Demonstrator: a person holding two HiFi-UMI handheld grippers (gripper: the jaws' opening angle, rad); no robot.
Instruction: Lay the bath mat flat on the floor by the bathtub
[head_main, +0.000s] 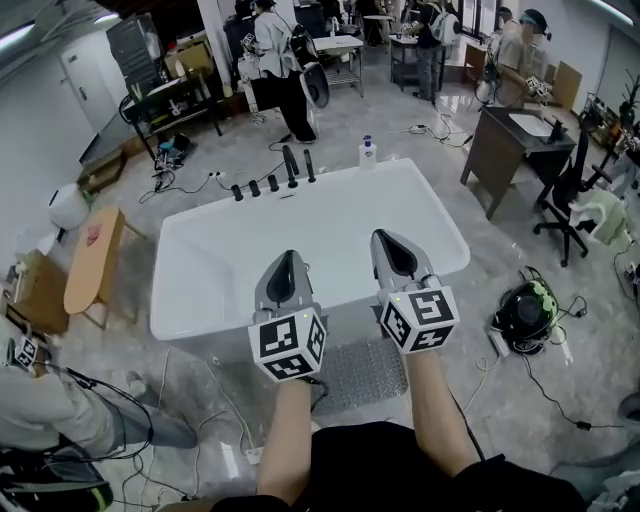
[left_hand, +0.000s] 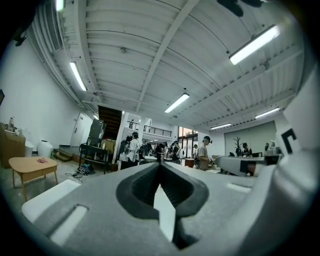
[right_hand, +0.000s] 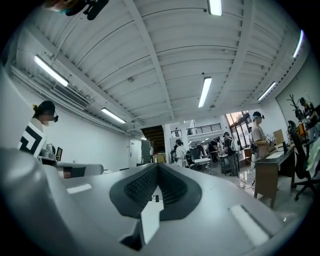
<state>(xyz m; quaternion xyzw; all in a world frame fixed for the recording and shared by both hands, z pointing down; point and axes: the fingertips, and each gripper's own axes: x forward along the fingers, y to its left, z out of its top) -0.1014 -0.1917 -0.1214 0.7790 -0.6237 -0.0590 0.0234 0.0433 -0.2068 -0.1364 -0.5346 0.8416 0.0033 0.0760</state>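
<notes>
Nearest me: my forearms (head_main: 285, 440) out side by side, each ending in a marker cube (head_main: 288, 345). The left hand-held gripper (head_main: 289, 256) is clenched, tips meeting, nothing between them. The right hand-held gripper (head_main: 380, 238) is the same: tips together, nothing held. Both gripper views look roughly level across the room, mostly ceiling lights (left_hand: 252, 45).

Below my forearms is the bath mat (head_main: 365, 372): grey, textured, on the floor (head_main: 470, 400), its far edge right against the near side of the bathtub (head_main: 200, 262). The part I can see lies flat. Its left part is hidden behind my left arm and cube. Neither gripper touches it.

Both grippers' tips hang over the tub's near rim. The tub is white. Black tap fittings (head_main: 285, 172) stand in a row on the far rim, with a bottle (head_main: 367, 151) at the far right corner.

Further out: a small wooden table (head_main: 92, 262) left of the tub, and on the right a dark cabinet with a basin (head_main: 505, 140) and an office chair (head_main: 568, 195). Cables (head_main: 540, 385) run across the floor. People (head_main: 275, 50) stand at the back of the room.
</notes>
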